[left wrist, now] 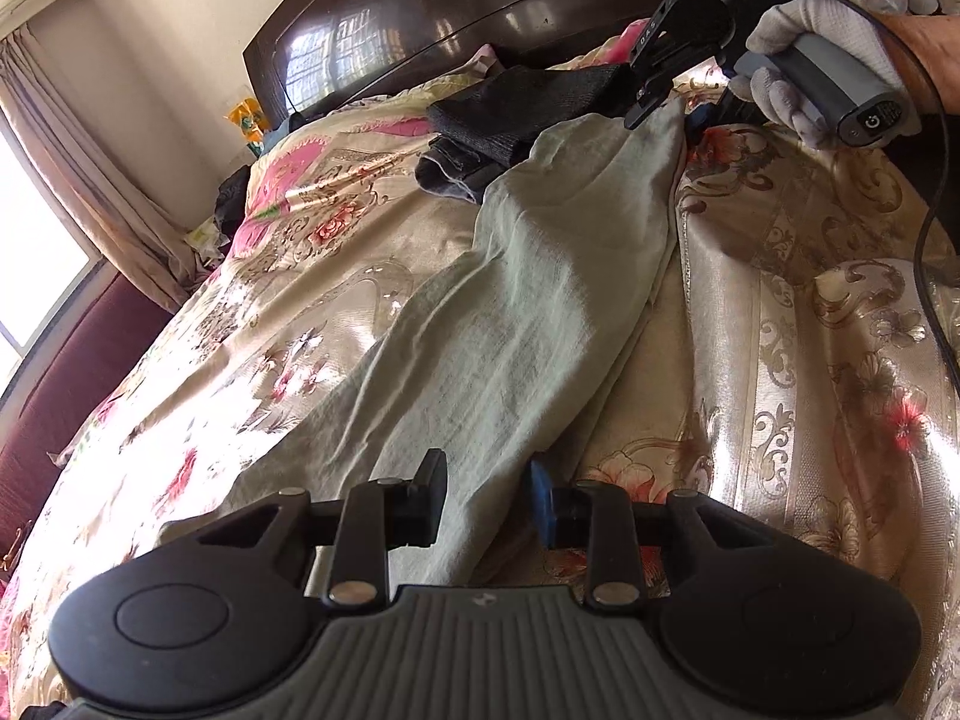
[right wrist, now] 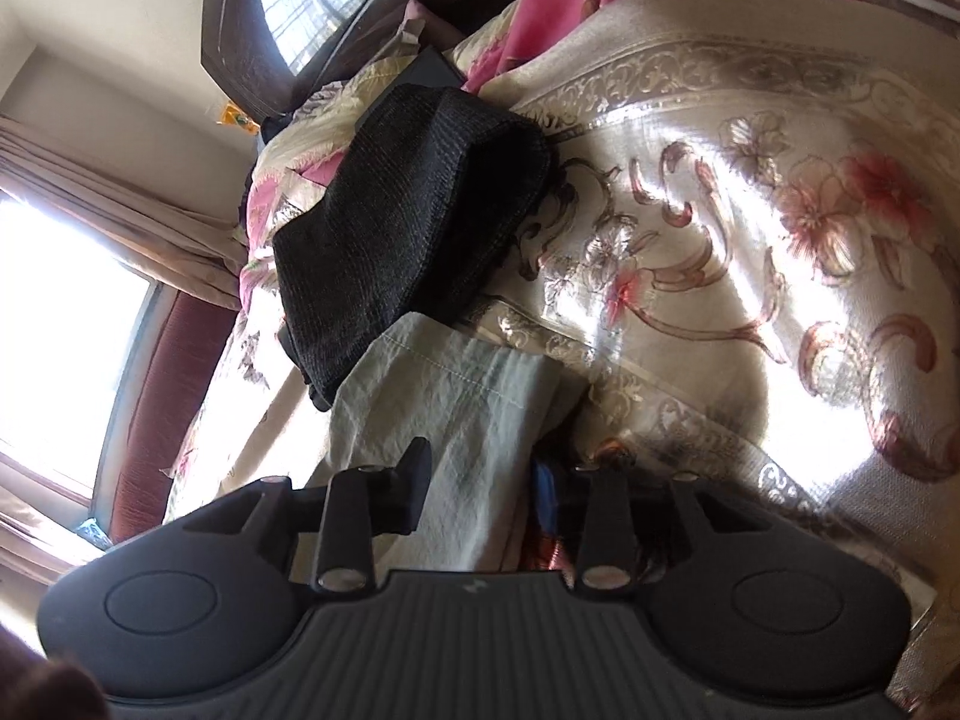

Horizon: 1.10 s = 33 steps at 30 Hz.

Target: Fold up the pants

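Pale green pants (left wrist: 510,312) lie stretched along the floral bedspread (left wrist: 810,312), each end pinched in the fingers of the left gripper (left wrist: 487,501) and right gripper (right wrist: 480,495). Thin cloth may slip free. Only the left view shows the gloved hand (left wrist: 822,60).
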Each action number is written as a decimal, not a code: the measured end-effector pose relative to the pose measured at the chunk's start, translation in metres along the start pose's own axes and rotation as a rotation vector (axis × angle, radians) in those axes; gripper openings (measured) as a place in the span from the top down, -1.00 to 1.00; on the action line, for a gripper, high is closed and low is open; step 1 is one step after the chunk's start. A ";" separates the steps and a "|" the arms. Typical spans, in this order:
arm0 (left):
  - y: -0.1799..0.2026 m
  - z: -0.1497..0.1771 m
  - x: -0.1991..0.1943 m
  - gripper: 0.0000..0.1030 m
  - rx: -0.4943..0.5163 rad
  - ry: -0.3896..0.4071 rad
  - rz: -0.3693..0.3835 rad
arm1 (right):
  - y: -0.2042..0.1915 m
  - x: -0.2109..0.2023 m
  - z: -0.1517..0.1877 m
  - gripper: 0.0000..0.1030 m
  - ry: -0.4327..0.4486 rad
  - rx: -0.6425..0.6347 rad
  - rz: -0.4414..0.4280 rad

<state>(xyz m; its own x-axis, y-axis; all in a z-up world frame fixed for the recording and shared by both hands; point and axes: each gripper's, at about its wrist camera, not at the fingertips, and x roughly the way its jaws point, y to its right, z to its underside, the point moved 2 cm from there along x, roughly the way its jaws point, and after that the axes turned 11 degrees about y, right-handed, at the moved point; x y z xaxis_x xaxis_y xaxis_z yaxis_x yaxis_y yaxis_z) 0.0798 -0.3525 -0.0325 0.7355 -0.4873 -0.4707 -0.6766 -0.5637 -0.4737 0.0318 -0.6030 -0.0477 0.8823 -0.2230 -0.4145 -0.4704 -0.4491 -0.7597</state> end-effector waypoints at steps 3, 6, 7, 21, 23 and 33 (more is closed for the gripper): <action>-0.001 -0.001 0.000 0.11 0.004 0.001 -0.004 | 0.004 -0.017 0.003 0.31 0.029 0.063 -0.092; -0.002 -0.003 0.000 0.11 0.019 0.003 -0.008 | 0.008 -0.012 0.004 0.31 0.021 0.067 -0.120; -0.002 -0.004 0.001 0.11 0.027 0.002 -0.010 | 0.008 -0.003 0.004 0.31 -0.006 0.054 -0.115; 0.003 -0.025 -0.014 0.00 -0.040 0.036 0.119 | 0.011 -0.050 -0.046 0.93 0.146 0.107 -0.133; 0.010 -0.026 -0.011 -0.10 -0.070 0.035 0.171 | 0.016 -0.048 -0.053 0.90 0.130 0.026 -0.038; -0.031 -0.001 -0.016 -0.10 -0.177 -0.024 0.086 | 0.008 -0.071 -0.065 0.70 0.135 -0.162 0.188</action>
<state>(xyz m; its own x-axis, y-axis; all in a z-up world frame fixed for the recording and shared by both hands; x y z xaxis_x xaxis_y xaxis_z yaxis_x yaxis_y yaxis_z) 0.0889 -0.3280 -0.0098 0.6729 -0.5238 -0.5223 -0.7186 -0.6304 -0.2936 -0.0333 -0.6467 0.0081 0.7793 -0.4235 -0.4618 -0.6266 -0.5193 -0.5812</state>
